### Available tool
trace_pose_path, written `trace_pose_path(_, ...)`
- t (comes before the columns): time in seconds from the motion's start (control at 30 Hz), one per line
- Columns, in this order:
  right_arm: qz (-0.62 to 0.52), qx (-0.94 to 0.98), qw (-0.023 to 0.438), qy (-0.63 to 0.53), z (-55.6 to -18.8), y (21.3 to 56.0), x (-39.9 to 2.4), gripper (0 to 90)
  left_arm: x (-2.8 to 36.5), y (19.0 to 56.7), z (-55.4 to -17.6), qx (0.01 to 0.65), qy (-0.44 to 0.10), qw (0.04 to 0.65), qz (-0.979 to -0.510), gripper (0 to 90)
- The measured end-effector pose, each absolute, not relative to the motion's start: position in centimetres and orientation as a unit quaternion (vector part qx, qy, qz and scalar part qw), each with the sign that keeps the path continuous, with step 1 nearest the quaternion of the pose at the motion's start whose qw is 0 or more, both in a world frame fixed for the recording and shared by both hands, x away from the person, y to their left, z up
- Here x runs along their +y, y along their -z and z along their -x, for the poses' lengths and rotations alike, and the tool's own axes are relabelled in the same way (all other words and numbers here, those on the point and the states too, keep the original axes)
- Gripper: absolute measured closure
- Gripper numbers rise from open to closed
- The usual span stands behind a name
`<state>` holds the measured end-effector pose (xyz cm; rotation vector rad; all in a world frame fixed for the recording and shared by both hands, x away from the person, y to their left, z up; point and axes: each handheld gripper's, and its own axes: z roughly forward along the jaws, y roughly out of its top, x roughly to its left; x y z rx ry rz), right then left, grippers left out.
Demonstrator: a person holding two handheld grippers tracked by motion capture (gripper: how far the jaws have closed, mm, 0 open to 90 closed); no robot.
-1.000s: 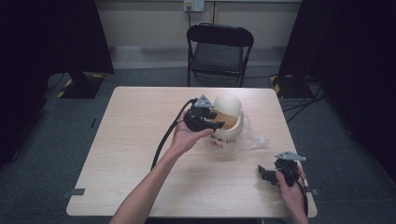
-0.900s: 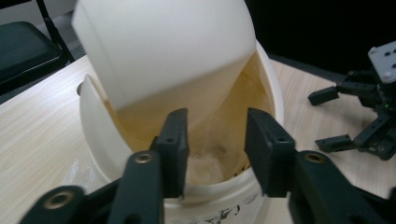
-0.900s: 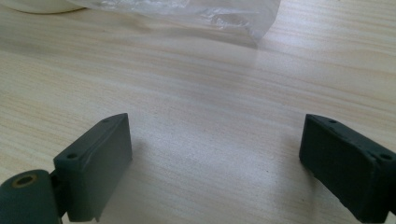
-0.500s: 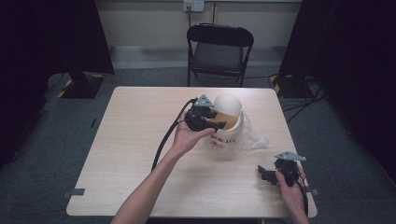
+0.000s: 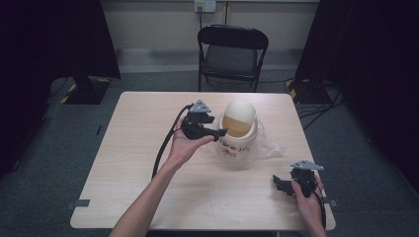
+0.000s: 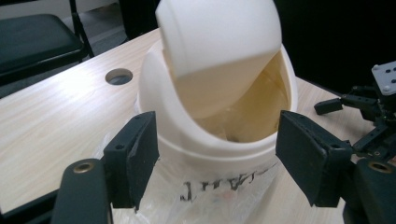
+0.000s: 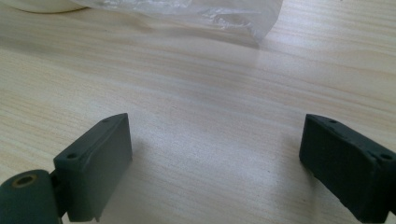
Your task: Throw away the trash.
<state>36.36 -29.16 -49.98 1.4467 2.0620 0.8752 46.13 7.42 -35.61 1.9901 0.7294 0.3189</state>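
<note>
Both tools wide: left tool (image 6: 215, 158) just before bin (image 6: 219, 107) opening; right tool (image 7: 215, 163) well apart.

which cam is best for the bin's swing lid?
Left gripper view: the lid is close up, tipped open above the bin's hollow inside. High view shows it small and from above. Right gripper view catches just a sliver of the bin's base.

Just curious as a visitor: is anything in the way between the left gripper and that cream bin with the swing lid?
Nothing visible: the left gripper is open right at the bin, jaws either side, lid tilted open.
</note>
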Motion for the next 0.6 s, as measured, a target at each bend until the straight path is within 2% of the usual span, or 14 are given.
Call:
trace_pose_path(0.23,-0.527,0.752,0.235,-0.319,-36.4,50.0,-29.2,8.7,10.1,36.0,-45.0,0.299,-0.129,0.491,-0.808,27.1)
trace_pose_path(0.33,-0.527,0.752,0.235,-0.319,-36.4,50.0,-29.2,8.7,11.1,36.4,-44.9,0.305,-0.134,0.482,-0.811,23.3)
trace_pose_path(0.6,-0.527,0.752,0.235,-0.319,-36.4,50.0,-29.2,8.7,14.2,37.5,-43.7,0.327,-0.144,0.471,-0.806,20.7)
